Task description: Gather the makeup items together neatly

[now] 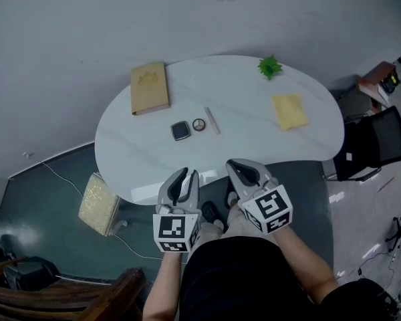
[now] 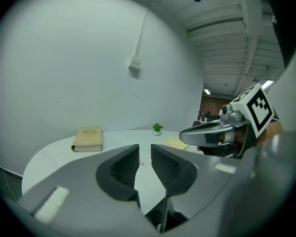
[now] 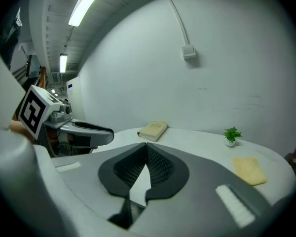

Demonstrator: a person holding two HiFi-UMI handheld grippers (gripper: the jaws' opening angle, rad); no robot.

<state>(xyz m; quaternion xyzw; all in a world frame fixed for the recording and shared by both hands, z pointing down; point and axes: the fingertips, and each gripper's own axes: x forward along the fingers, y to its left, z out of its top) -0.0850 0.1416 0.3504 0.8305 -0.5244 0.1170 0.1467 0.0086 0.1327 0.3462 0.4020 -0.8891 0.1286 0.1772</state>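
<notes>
White marble-patterned table [image 1: 254, 142] carries the three makeup items in a tight cluster near its middle: a dark square compact [image 1: 180, 130], a small round compact [image 1: 199, 125] just beside it, and a pale slim stick [image 1: 212, 120] lying just beside the round one towards the right edge. A tan book [image 1: 149, 87] sits near the far left edge, a small green plant [image 1: 270, 66] at the far edge, and a yellow cloth [image 1: 289, 111] towards the right end, all well apart from the cluster. Both grippers hang off the near edge, close to the person's body and well clear of the items. The left gripper [image 1: 185, 173] has its jaws a narrow gap apart with nothing between them; the right gripper [image 1: 235, 164] has its jaw tips pressed together, also empty. Judging from the layout, the gathering looks done or nearly so. Any further move would call for reaching forward to the middle and squaring the stick up against the compacts.
</notes>
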